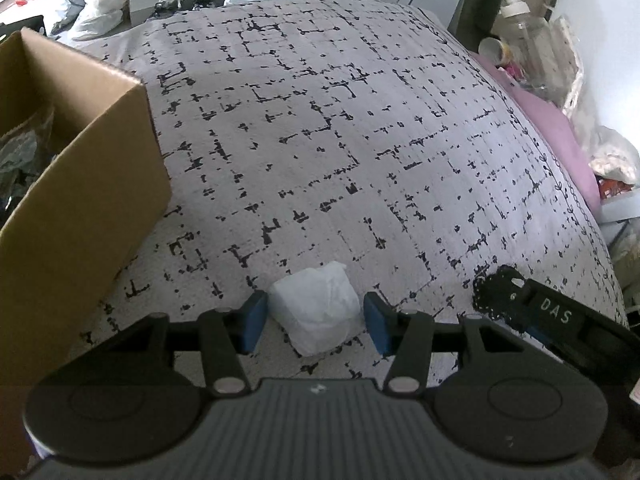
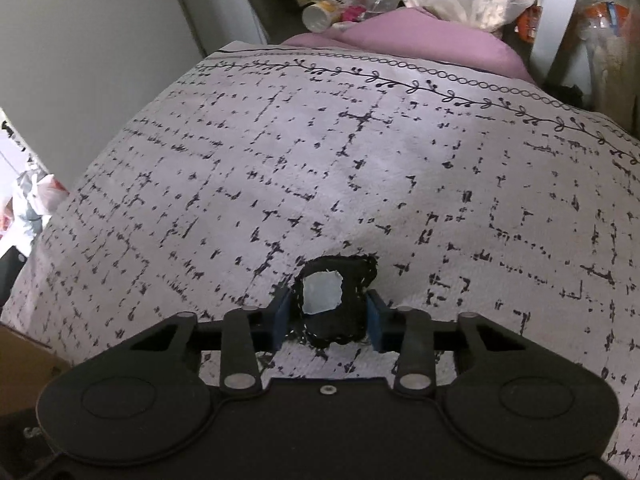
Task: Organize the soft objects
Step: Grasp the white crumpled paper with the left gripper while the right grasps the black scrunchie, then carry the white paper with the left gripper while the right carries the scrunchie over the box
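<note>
While unclamped, white wad (image 1: 316, 312) between left tool (image 1: 316, 322) pads.

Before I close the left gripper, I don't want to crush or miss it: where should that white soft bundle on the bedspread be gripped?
Grip the white bundle across its middle, coming from above with one pad on each side, as now. It lies as a compact lump, and both flanks look clear.

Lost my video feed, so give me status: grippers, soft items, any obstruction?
Left gripper astride white pouch, right pad clear. Right gripper shut on black pouch. Nothing in the way.
</note>
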Demonstrator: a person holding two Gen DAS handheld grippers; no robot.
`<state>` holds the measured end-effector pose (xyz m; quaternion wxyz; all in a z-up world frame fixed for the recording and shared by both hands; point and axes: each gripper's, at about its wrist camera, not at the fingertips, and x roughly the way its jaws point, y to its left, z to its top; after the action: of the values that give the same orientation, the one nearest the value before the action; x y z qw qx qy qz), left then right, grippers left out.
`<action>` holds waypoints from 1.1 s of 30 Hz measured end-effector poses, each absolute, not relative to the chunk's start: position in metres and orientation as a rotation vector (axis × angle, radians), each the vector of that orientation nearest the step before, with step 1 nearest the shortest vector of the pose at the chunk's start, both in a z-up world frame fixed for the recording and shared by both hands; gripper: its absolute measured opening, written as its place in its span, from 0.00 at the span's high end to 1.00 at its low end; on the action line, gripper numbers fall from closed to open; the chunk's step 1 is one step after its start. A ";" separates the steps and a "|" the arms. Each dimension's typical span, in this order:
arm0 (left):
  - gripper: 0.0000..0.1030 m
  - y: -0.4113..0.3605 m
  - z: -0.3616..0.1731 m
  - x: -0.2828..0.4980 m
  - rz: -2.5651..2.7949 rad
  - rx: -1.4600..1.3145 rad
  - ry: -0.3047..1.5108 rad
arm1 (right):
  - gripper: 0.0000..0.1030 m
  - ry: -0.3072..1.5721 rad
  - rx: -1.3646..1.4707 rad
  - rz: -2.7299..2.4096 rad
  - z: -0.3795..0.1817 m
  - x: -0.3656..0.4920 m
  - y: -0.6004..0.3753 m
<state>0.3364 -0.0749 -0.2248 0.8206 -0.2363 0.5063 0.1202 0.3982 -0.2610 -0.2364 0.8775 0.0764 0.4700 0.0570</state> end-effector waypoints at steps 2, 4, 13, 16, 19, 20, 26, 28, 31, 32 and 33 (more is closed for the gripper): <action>0.50 -0.075 -0.224 0.336 0.258 -0.502 1.075 | 0.67 0.984 0.167 0.129 -0.235 0.397 -0.261; 0.50 -0.073 -0.223 0.335 0.264 -0.509 1.076 | 0.67 0.983 0.167 0.140 -0.231 0.395 -0.261; 0.50 -0.075 -0.210 0.314 0.272 -0.492 1.057 | 0.67 0.940 0.190 0.172 -0.209 0.385 -0.267; 0.50 -0.079 -0.204 0.304 0.270 -0.489 1.052 | 0.67 0.925 0.194 0.187 -0.201 0.380 -0.268; 0.50 -0.082 -0.198 0.294 0.268 -0.484 1.045 | 0.67 0.894 0.197 0.196 -0.189 0.375 -0.269; 0.50 -0.083 -0.195 0.290 0.270 -0.483 1.042 | 0.67 0.884 0.200 0.199 -0.186 0.373 -0.270; 0.50 -0.083 -0.184 0.272 0.286 -0.480 1.017 | 0.67 0.840 0.202 0.236 -0.168 0.362 -0.273; 0.50 -0.081 -0.178 0.267 0.294 -0.482 1.004 | 0.67 0.829 0.194 0.258 -0.163 0.358 -0.272; 0.50 -0.077 -0.168 0.261 0.303 -0.479 0.983 | 0.67 0.805 0.187 0.297 -0.153 0.351 -0.268; 0.50 -0.075 -0.164 0.258 0.307 -0.477 0.974 | 0.67 0.799 0.186 0.312 -0.149 0.349 -0.267; 0.50 -0.073 -0.160 0.256 0.315 -0.473 0.962 | 0.67 0.794 0.187 0.323 -0.146 0.348 -0.266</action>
<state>0.2562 -0.0732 -0.1597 0.8480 -0.2243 0.4564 0.1494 0.3476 -0.2662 -0.1462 0.9053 0.0906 0.3843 0.1565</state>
